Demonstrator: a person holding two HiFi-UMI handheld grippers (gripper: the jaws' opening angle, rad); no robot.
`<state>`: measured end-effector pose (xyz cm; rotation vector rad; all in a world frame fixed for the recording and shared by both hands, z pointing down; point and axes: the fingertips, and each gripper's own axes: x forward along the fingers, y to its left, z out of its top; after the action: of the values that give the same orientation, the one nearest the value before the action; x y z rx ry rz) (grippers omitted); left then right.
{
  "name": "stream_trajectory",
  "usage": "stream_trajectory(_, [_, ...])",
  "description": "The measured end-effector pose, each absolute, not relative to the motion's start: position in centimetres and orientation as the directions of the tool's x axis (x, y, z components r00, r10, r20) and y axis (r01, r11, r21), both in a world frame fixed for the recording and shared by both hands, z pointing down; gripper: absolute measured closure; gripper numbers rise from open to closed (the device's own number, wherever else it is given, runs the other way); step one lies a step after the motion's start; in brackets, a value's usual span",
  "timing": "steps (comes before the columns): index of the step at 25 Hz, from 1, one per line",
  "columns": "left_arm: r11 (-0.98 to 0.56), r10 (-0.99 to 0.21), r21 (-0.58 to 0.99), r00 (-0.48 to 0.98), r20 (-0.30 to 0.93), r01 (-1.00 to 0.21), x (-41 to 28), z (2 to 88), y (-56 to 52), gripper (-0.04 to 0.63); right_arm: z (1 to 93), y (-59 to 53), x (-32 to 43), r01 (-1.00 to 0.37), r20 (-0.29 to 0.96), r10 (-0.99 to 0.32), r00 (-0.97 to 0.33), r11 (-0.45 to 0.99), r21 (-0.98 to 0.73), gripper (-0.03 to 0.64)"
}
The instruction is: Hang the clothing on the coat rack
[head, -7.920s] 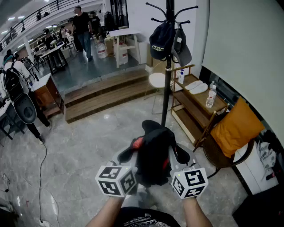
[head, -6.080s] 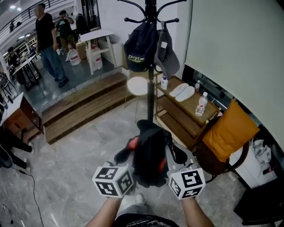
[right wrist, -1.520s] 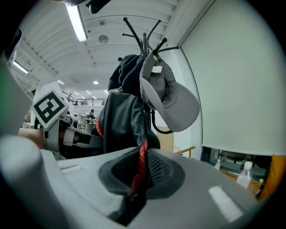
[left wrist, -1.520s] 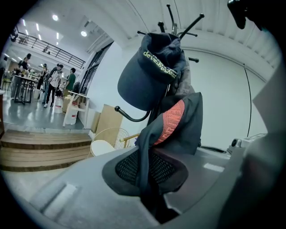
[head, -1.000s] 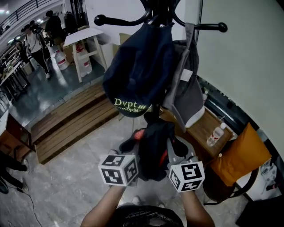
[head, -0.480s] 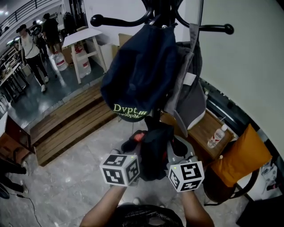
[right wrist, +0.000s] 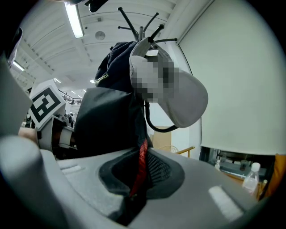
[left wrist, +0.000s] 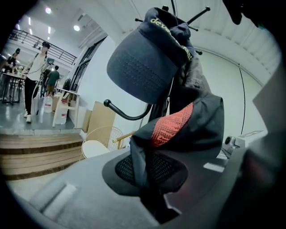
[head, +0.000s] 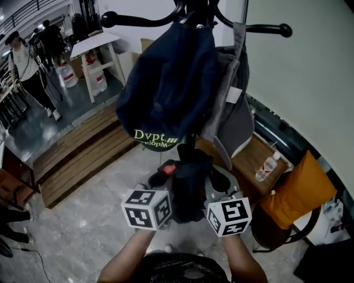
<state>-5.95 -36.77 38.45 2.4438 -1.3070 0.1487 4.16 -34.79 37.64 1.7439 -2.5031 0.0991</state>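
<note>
Gripping a black garment (head: 189, 185) in left gripper (left wrist: 149, 188) and right gripper (right wrist: 134, 188) alike, jaws nearly closed on pinched cloth; held bunched upright just below the coat rack (head: 194, 11); bare hook (head: 271, 30) above and rightward, likely nearer the right gripper

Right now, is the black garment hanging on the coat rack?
No, the left gripper and right gripper hold the garment below the hooks.
</note>
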Motion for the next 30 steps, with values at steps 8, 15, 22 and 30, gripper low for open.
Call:
stream_trajectory(8, [-0.511,-0.774,0.270,0.573,0.269,-0.816,-5.6,39.0,-37.2,0.558,38.2,-35.2,4.2,-0.939,0.125,-0.932,-0.340,0.343,0.000,0.581])
stream_trajectory(15, [-0.510,-0.769,0.273,0.575,0.279,-0.816,-5.6,39.5,-37.5,0.558,38.9,-35.5,4.2,-0.940,0.136,-0.931,-0.338,0.341,-0.001,0.581])
stream_trajectory(22, [-0.501,-0.768,0.277,0.568,0.294,-0.820,-5.5,40.3,-37.5,0.558,39.7,-35.5,4.3,-0.940,0.154,-0.929,-0.338,0.341,-0.007,0.581])
stream_trajectory(30, [-0.487,-0.771,0.276,0.557,0.309,-0.828,-5.7,41.1,-37.4,0.558,40.6,-35.4,4.4,-0.940,0.171,-0.926,-0.338,0.342,-0.004,0.581])
